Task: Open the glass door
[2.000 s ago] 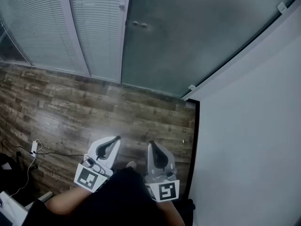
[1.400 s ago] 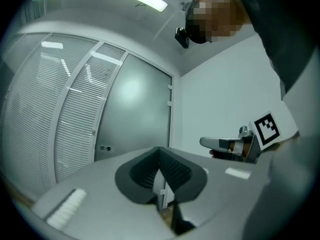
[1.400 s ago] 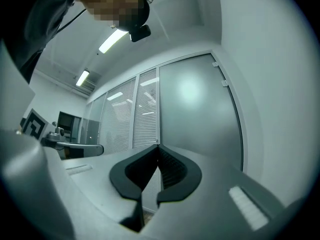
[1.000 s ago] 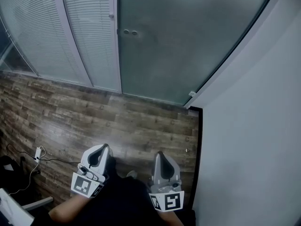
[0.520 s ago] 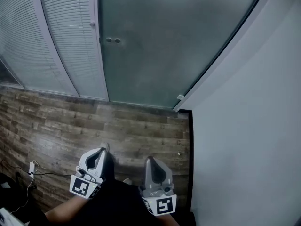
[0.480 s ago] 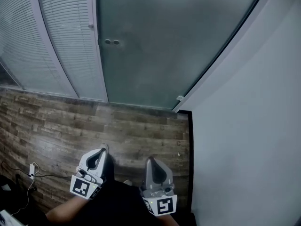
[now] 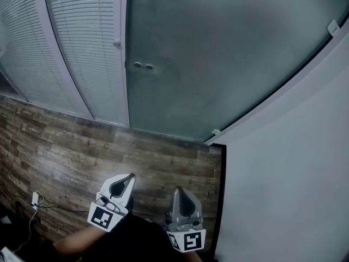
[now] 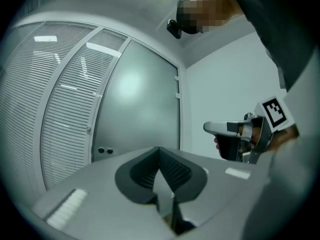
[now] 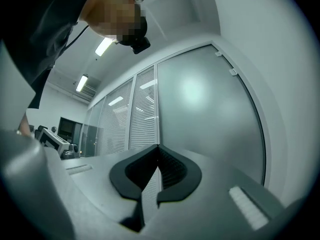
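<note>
Head view: glass door [image 7: 218, 64], one, frosted, shut, filling the upper middle and right of the frame. Against a second ago it looms larger, and its round fittings [image 7: 143, 66], two, side by side near its left edge, sit lower in the picture, so the person has drawn nearer. Judged: the approach is under way and the door is not yet touched. Left gripper [image 7: 130, 177], one, and right gripper [image 7: 179, 192], one, are low in frame over the wood floor [image 7: 71, 146], still well apart from the door. Marker cubes [image 7: 103, 217], two, one per gripper. Slatted panels [image 7: 82, 42], two in full, left of the door. Brackets [image 7: 215, 131], two, one at the door's foot and one at its upper right. White wall [image 7: 294, 190], one, on the right. Left gripper view: jaws fully together, nothing between them. The door stands closed ahead, its two fittings showing to the left above the jaw body, and the right gripper is alongside at the right edge. Right gripper view: jaws likewise pressed together, holding nothing. The door is ahead and to the right, the panels to its left. Ceiling lights [image 9: 104, 46], two, upper left.
</note>
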`<state>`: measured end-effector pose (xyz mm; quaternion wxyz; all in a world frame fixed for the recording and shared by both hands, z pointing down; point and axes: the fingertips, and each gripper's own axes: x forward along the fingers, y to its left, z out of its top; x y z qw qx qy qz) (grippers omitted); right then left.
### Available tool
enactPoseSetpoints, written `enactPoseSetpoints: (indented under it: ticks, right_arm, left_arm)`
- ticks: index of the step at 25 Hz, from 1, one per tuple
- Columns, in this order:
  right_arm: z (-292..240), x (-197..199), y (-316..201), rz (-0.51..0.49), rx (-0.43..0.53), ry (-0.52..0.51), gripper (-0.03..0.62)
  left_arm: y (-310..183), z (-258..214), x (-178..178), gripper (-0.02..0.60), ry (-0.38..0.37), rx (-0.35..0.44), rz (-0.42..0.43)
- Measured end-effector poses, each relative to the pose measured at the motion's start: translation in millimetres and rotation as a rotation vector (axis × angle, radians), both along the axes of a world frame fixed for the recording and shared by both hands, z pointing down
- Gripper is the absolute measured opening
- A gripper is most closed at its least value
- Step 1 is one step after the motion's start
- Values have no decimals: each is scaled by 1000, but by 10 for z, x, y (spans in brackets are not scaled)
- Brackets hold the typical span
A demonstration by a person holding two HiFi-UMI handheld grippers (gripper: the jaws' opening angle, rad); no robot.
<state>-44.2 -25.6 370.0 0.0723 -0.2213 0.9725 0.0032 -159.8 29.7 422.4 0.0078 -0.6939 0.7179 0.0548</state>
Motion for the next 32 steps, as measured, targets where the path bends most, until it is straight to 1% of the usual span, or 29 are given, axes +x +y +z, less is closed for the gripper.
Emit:
enactPoseSetpoints:
  ticks: [4,7,11,14,17,19,21,24,27,32]
  right_arm:
    - [-18,-465,-87,-15,15,43,2]
    - [0,-791,-176,-20,8,68,2]
    - [6,-1138,-320,-19,9,85,2]
    - [14,-1356,-444,-3,4,92,2]
    - [29,-1556,-536,11,1,98,2]
    - [107,-1630,-588,21,-7,98,2]
    - [166,-1689,-641,21,-16,100,3]
    - [183,-1773,-712,-10,-15,118,2]
    - [253,-1881,-870,-64,-28,126,2]
    - [398,-2084,-1176,-153,-25,132,2]
  left_arm:
    - [-87,-39,-386,0,37,16,-24]
    - [-136,-16,-658,0,53,10,-34]
    - [-244,-23,-957,0,54,5,-47]
    - [-353,-68,-1123,0,60,15,-28]
    - [-433,-63,-1300,0,68,1,-8]
    - [-488,-1,-1392,0,64,-8,-7]
    - [-555,33,-1474,0,67,1,-18]
    - [-645,28,-1546,0,81,8,-48]
    - [-814,65,-1593,0,72,-2,-80]
    - [-1077,116,-1716,0,68,-5,-163]
